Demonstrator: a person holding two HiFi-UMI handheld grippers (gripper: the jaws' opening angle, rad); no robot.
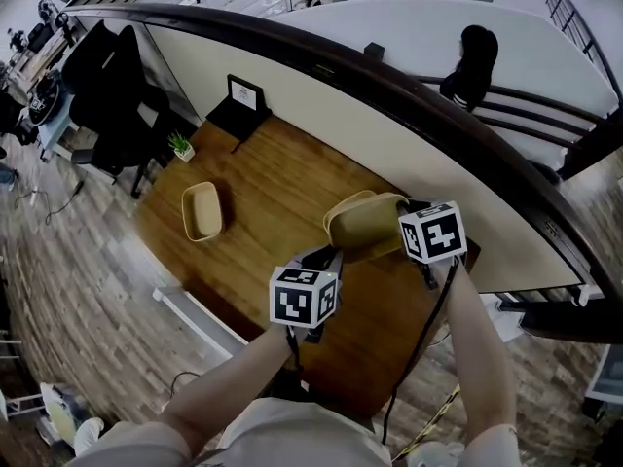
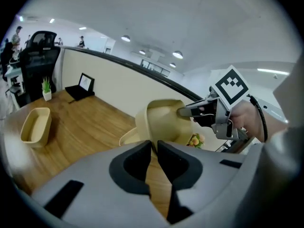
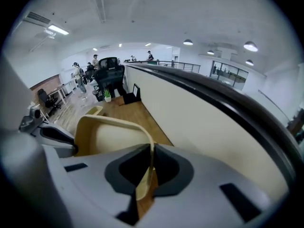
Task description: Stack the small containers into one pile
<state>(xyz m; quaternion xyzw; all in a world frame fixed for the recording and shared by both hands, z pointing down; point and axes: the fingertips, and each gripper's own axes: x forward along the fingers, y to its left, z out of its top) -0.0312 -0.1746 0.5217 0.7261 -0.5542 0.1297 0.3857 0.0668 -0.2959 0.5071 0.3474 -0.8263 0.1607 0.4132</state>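
Observation:
A tan container (image 1: 365, 227) hangs tilted above the wooden table (image 1: 273, 188). My right gripper (image 1: 409, 208) is shut on its rim; the thin wall stands pinched between the jaws of that gripper (image 3: 151, 163), with the bowl (image 3: 114, 137) to the left. My left gripper (image 1: 326, 259) sits at the container's near-left edge. In its own view the jaws of the left gripper (image 2: 154, 148) are almost closed, with the edge of the container (image 2: 166, 122) running into the slit. A second pale rim (image 2: 127, 137) shows low behind it. Another tan container (image 1: 202, 210) (image 2: 34, 126) lies alone at the table's left.
A small potted plant (image 1: 181, 146) and a black framed stand (image 1: 241, 100) occupy the table's far corner. A cream partition with a dark rail (image 1: 389, 115) runs along the table's far side. Office chairs (image 1: 107, 86) stand beyond the left end.

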